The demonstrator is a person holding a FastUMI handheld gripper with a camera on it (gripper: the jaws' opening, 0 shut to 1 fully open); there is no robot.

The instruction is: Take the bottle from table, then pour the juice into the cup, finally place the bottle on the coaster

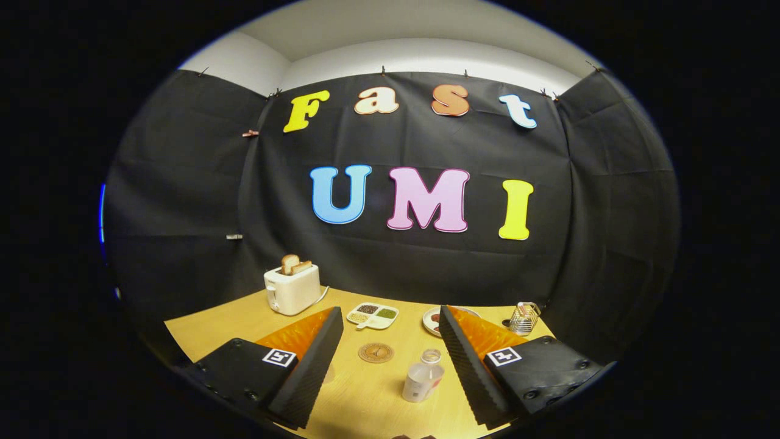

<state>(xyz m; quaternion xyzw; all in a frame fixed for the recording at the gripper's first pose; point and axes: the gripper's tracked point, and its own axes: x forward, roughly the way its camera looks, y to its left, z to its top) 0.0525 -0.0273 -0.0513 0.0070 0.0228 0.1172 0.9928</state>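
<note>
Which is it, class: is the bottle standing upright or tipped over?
Upright: the bottle stands on the table, neck up, between the open gripper fingers, untouched.

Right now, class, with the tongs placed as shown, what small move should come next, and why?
Probably ease the tongs forward and slightly right, then close. They stand open with nothing held. The clear bottle stands upright, uncapped, on the wooden table, between the fingers but nearer the right one, so centring it first should help. The coaster lies just beyond.
</note>
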